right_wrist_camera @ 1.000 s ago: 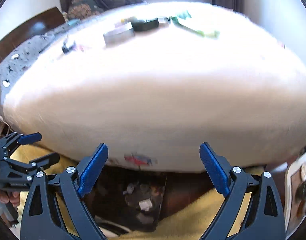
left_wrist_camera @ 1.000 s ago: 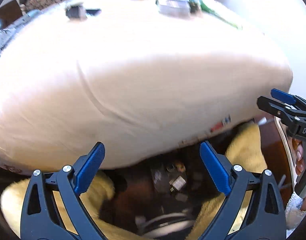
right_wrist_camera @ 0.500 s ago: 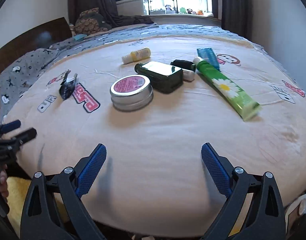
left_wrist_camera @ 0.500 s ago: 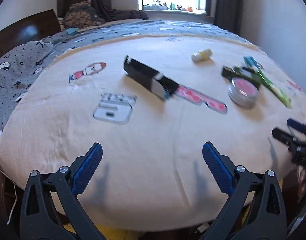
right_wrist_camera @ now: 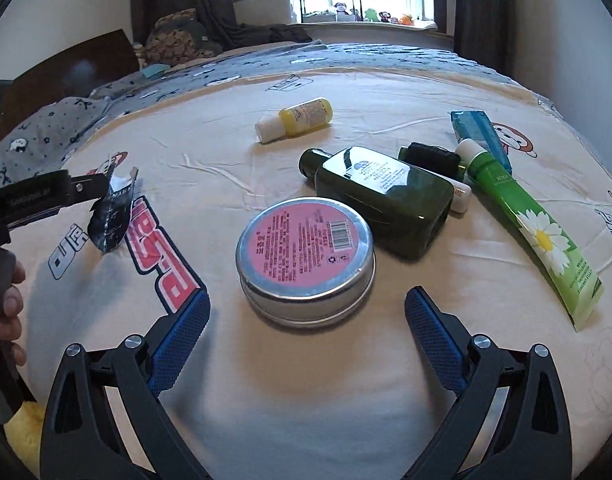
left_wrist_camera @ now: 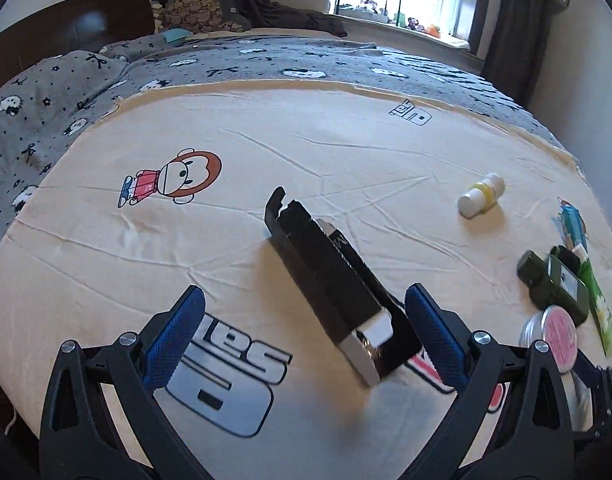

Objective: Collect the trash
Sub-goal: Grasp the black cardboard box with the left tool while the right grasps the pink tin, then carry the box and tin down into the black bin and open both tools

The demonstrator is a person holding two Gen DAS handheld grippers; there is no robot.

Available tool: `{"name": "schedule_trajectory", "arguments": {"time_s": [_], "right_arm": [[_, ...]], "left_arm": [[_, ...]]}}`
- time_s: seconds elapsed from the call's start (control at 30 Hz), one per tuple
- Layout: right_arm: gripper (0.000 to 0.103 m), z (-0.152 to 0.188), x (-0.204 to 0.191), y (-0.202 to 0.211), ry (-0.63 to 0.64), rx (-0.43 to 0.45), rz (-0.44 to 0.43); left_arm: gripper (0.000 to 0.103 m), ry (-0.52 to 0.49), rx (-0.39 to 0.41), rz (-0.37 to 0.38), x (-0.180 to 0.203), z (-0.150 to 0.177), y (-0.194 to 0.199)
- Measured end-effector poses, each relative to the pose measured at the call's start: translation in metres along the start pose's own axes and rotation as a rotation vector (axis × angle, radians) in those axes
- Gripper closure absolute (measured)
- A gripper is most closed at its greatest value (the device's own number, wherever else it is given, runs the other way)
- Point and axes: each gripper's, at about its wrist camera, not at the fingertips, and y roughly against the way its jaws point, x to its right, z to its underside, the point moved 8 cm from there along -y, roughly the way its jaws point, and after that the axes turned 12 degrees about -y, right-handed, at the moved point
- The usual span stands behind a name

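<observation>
Both tools are spread wide and hold nothing. The right tool (right_wrist_camera: 306, 328) hangs over the near edge of the bed (right_wrist_camera: 306, 400), its blue pads either side of a round tin (right_wrist_camera: 306, 254) with a pink label, which lies just beyond them and untouched. The left tool (left_wrist_camera: 306, 332) hangs over the near left part of the cream sheet, and a black crumpled wrapper (left_wrist_camera: 330, 280), silvery at its near end, lies on the sheet between its pads; the right-hand pad is just beside it, though contact cannot be made out. In the right wrist view the same wrapper (right_wrist_camera: 112, 210) shows at the left tool's tip, left of the tin. Behind the tin lies a dark green bottle (right_wrist_camera: 380, 198), touching it or nearly so. Right of that a green daisy tube (right_wrist_camera: 522, 224) runs toward the bed's right edge, with a blue tube (right_wrist_camera: 480, 130) past its cap. Farther back, near the middle, a small yellow bottle (right_wrist_camera: 296, 120) lies on its side. A grey patterned blanket (left_wrist_camera: 266, 64) covers the far end.
</observation>
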Motion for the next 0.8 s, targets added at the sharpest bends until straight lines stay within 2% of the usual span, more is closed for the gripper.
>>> {"name": "schedule_trajectory", "arguments": {"time_s": [0.17,0.27,0.3,0.37,0.43,0.5,0.6,0.8], "right_arm": [[0.005,-0.009,-0.003,-0.011,-0.006,-0.007,0.003],[0.005,-0.013,-0.005,-0.016,-0.001,-0.008,0.006],[0.006,-0.014,-0.005,-0.018,0.003,-0.008,0.008],[0.023,-0.015,-0.006,-0.02,0.017,-0.009,0.021],[0.031,-0.015,-0.006,-0.021,0.033,-0.006,0.036],[0.031,-0.015,-0.007,-0.02,0.042,-0.005,0.035],[0.032,-0.011,-0.007,-0.015,0.059,-0.005,0.032],[0.032,0.001,-0.002,0.001,0.09,-0.002,0.024]], "left_arm": [[0.008,-0.007,-0.081,-0.01,0.011,-0.004,-0.031],[0.016,-0.015,-0.121,0.01,0.021,0.0,-0.045],[0.017,-0.026,-0.119,0.0,0.023,0.001,-0.047],[0.026,-0.046,-0.101,0.001,0.027,0.001,-0.046],[0.041,-0.052,-0.092,0.016,0.029,0.001,-0.042],[0.052,-0.058,-0.088,0.022,0.028,0.001,-0.039],[0.06,-0.072,-0.081,0.039,0.027,0.004,-0.033],[0.066,-0.158,-0.046,0.061,0.034,0.022,-0.015]]}}
